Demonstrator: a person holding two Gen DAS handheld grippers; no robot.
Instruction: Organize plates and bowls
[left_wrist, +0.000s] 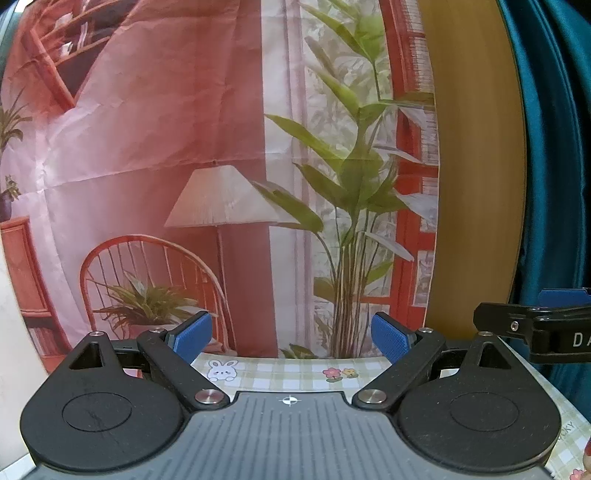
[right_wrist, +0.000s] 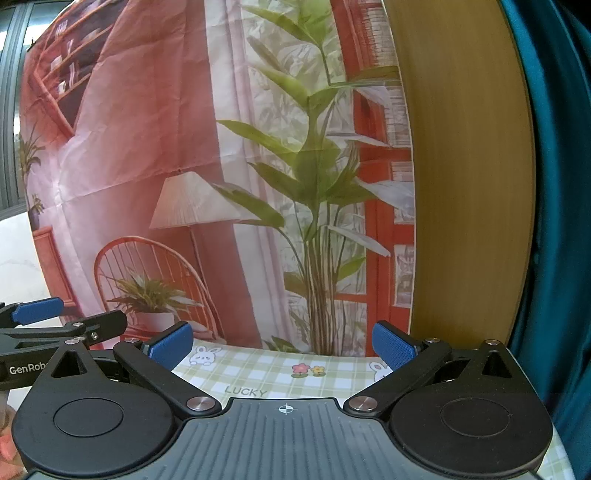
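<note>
No plates or bowls show in either view. My left gripper (left_wrist: 291, 341) is open and empty, held above the far edge of a table with a green checked cloth (left_wrist: 295, 373). My right gripper (right_wrist: 282, 345) is open and empty too, over the same cloth (right_wrist: 280, 373). The right gripper's fingers (left_wrist: 532, 325) show at the right edge of the left wrist view. The left gripper's fingers (right_wrist: 37, 312) show at the left edge of the right wrist view. Both grippers are side by side and point at the backdrop.
A printed fabric backdrop (left_wrist: 221, 147) with a lamp, chair and plants hangs just behind the table. A yellow-brown panel (left_wrist: 476, 166) and a teal curtain (left_wrist: 557, 147) stand to its right.
</note>
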